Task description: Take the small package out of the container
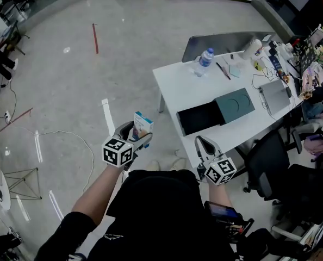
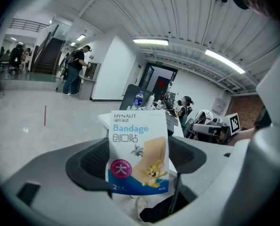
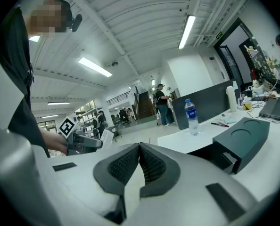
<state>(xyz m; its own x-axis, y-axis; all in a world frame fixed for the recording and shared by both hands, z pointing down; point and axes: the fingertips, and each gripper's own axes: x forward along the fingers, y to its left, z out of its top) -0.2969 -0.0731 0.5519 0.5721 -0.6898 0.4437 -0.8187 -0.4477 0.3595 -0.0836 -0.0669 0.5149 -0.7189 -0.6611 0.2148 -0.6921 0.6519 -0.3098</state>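
Note:
A small white and blue bandage package (image 2: 137,152) stands upright between the pads of my left gripper (image 2: 139,159), which is shut on it. In the head view the same package (image 1: 142,126) is held by the left gripper (image 1: 135,137) over the floor, left of the table. My right gripper (image 1: 203,144) is shut with nothing in it, its pads meeting in the right gripper view (image 3: 139,165). The dark open container (image 1: 198,118) and its green lid (image 1: 235,104) lie on the white table (image 1: 175,86). From the right gripper view the container (image 3: 239,142) sits to the right.
A water bottle (image 1: 203,62), pens, a laptop (image 1: 274,95) and clutter sit on the table's far side. A black office chair (image 1: 267,162) stands at the table's near right. Cables and a tripod (image 1: 20,181) lie on the floor at left. People stand far off (image 2: 76,69).

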